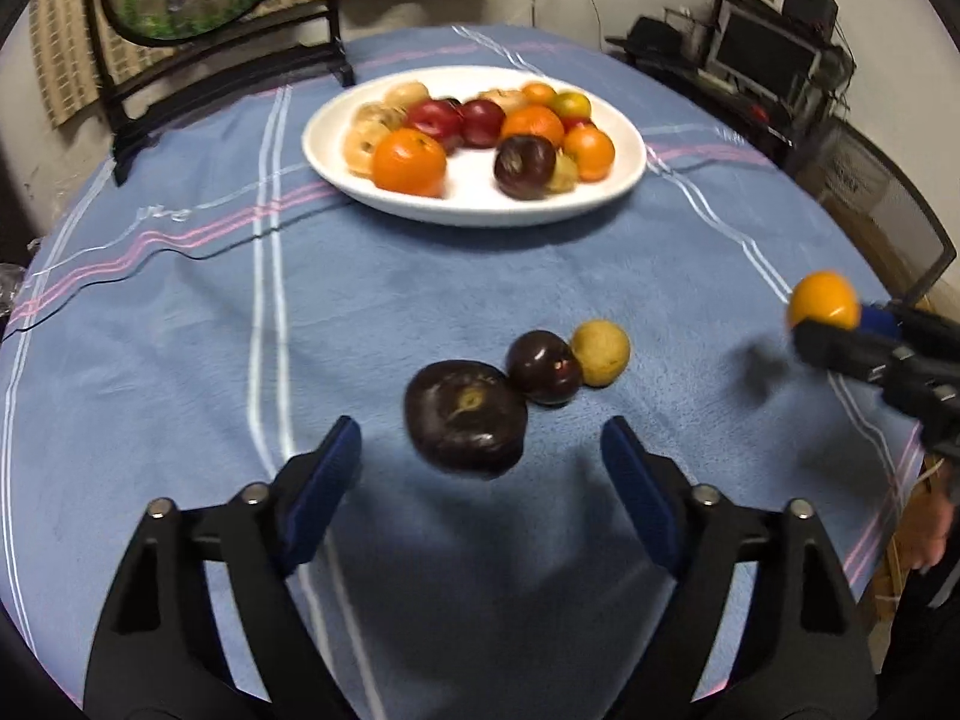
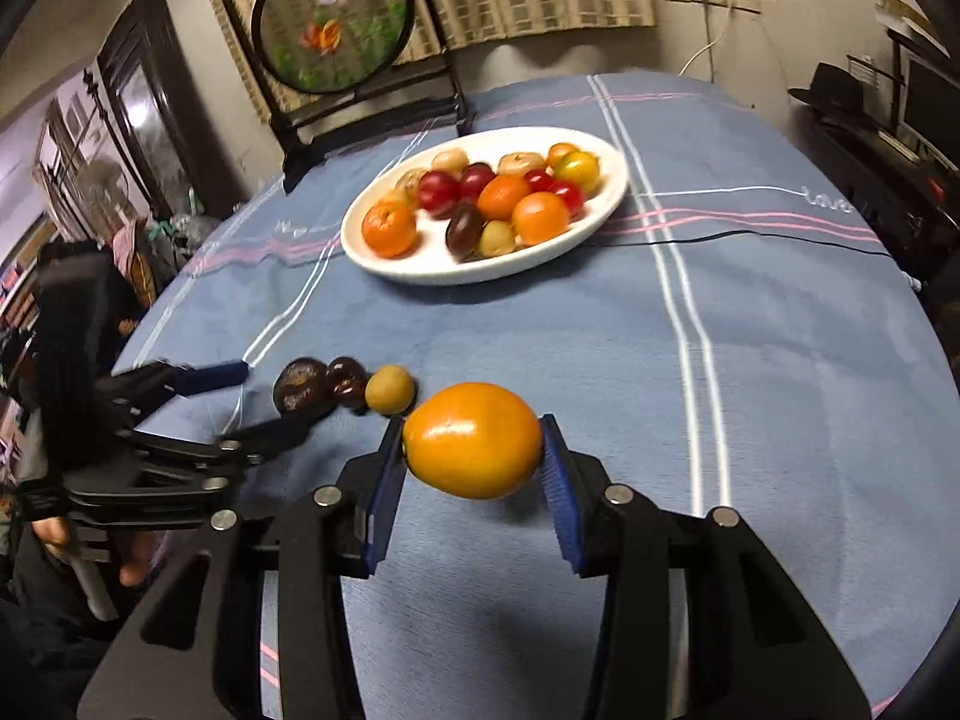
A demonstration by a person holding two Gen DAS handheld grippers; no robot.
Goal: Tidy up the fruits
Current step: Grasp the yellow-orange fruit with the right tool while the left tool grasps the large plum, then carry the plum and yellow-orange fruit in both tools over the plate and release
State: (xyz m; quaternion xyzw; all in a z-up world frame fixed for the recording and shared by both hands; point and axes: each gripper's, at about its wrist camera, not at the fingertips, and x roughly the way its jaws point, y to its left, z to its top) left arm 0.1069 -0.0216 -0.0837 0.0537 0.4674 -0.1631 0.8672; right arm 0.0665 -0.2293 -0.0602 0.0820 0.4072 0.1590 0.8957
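Fruit is the job. Right tongs (image 2: 474,450) squeeze a smooth orange fruit (image 2: 473,439) by its sides, up over the cloth (image 2: 750,390). It looks round, slippery, maybe squashy, so hold gently. Left tongs (image 1: 480,450) are wide apart by a dark fruit (image 1: 465,417). More sit on the plate (image 1: 624,180).

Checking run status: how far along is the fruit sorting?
Mostly done: the white oval plate already holds many fruits. In hand: the right gripper is shut on a glossy orange oval fruit. Left: a large dark purple fruit, a smaller dark fruit and a tan round fruit on the blue tablecloth, before the open left gripper.
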